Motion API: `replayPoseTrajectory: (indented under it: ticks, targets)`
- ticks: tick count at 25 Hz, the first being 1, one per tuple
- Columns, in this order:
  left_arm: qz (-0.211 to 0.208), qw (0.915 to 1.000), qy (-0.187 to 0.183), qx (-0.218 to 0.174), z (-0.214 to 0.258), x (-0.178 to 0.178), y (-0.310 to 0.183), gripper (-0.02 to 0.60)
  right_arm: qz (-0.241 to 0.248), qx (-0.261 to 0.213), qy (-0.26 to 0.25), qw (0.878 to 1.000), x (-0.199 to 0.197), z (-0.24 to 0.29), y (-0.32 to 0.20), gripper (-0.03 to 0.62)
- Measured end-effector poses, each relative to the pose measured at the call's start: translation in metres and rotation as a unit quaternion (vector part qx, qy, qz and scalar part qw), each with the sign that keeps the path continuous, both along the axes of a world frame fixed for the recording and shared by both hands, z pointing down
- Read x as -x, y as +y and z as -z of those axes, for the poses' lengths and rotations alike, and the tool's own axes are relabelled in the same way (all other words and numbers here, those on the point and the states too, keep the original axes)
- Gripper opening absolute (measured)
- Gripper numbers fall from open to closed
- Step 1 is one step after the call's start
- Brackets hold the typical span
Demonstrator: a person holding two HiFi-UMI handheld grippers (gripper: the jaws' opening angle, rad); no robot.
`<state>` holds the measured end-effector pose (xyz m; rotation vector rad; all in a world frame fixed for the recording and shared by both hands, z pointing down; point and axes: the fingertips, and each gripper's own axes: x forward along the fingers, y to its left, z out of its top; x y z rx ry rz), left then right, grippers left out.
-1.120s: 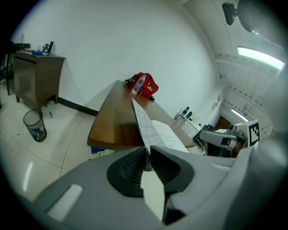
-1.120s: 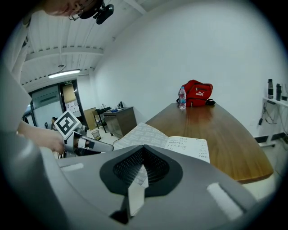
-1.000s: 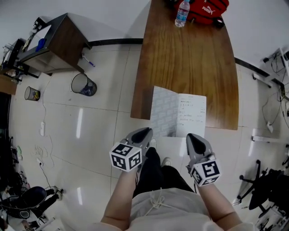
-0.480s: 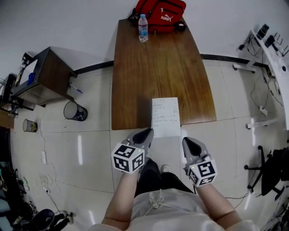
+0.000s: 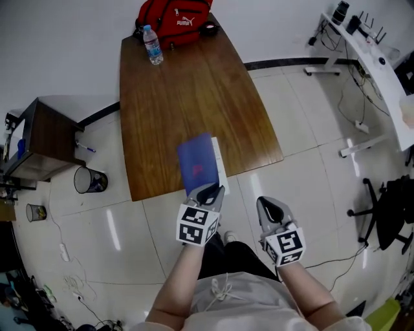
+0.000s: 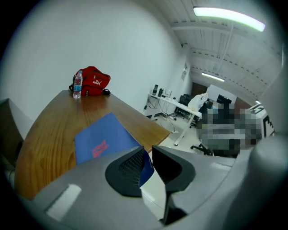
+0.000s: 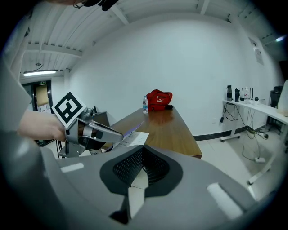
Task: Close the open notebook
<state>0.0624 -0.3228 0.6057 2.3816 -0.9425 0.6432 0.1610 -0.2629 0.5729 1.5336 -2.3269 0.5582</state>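
The notebook [image 5: 197,165] lies at the near edge of the brown table [image 5: 187,97], its blue cover up and a strip of white pages showing along its right side. My left gripper [image 5: 208,192] is at its near corner; its jaws are opening, with the cover's corner [image 6: 145,165] seen in the narrow gap, not pressed. In the right gripper view the cover [image 7: 133,130] still slants a little above the white page [image 7: 137,139]. My right gripper [image 5: 270,208] hangs over the floor to the right, shut and empty.
A water bottle [image 5: 152,45] and a red bag [image 5: 174,19] stand at the table's far end. A dark side table [image 5: 42,139] and a waste bin [image 5: 89,180] are at the left, a white desk [image 5: 372,58] and a chair [image 5: 388,213] at the right.
A second ago the notebook lay open with white pages up; now the blue cover is folded over them. My left gripper has swung right with the cover. The head view has turned.
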Motion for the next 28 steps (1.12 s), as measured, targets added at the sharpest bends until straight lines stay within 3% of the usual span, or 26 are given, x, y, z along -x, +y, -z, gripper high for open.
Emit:
replayPoseTrajectory:
  ticks: [9,15,18,22,28]
  targets:
    - [-0.002,0.9995,-0.025,0.021,-0.067,-0.031,-0.008,0.077,-0.026,0.036,0.001,0.999,-0.027,-0.045,0.005,0.006]
    - [-0.011,0.9994,-0.026,0.021,-0.075,-0.042,-0.005,0.080,-0.032,0.038,0.001,0.999,-0.038,-0.055,0.008,0.006]
    - [-0.006,0.9999,-0.009,0.006,-0.053,-0.042,-0.007,0.080,-0.032,0.024,0.000,0.999,-0.040,-0.046,0.009,0.006]
    - [0.013,0.9988,0.012,-0.045,0.001,-0.030,-0.005,0.075,-0.021,-0.006,-0.005,1.000,-0.037,-0.024,0.013,0.006]
    - [0.045,0.9858,0.072,-0.145,0.118,0.011,0.024,0.006,0.015,-0.065,-0.016,0.998,-0.019,0.031,0.017,0.006]
